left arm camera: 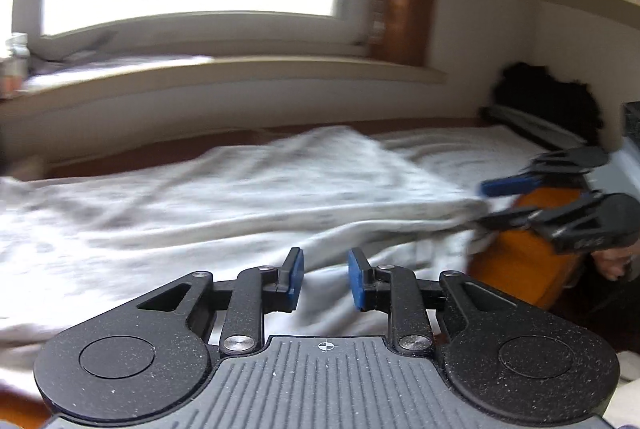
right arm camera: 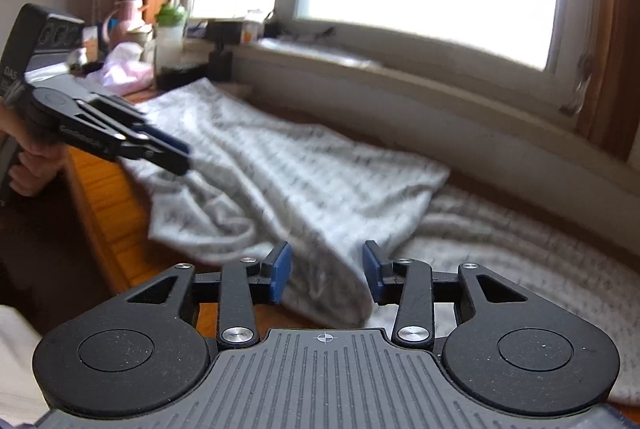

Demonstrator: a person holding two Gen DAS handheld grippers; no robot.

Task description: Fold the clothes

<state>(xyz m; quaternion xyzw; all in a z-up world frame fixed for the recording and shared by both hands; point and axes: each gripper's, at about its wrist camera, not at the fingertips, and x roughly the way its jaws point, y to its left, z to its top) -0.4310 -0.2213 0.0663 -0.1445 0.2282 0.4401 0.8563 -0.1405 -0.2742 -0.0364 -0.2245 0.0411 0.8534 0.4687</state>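
A pale patterned garment [right arm camera: 288,169] lies half-folded on the wooden desk [right arm camera: 104,205] under a window, still rumpled, with the left claw [left arm camera: 325,279] and right claw [right arm camera: 327,271] both released, gripping nothing.

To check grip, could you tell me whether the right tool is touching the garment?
Cannot tell: right wrist view shows garment between parted pads of the right tool, edges blurred.

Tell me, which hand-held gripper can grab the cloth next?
Probably the right hand-held gripper: a folded corner of the grey garment lies between its open jaws. The left hand-held gripper hangs open over a flat part.
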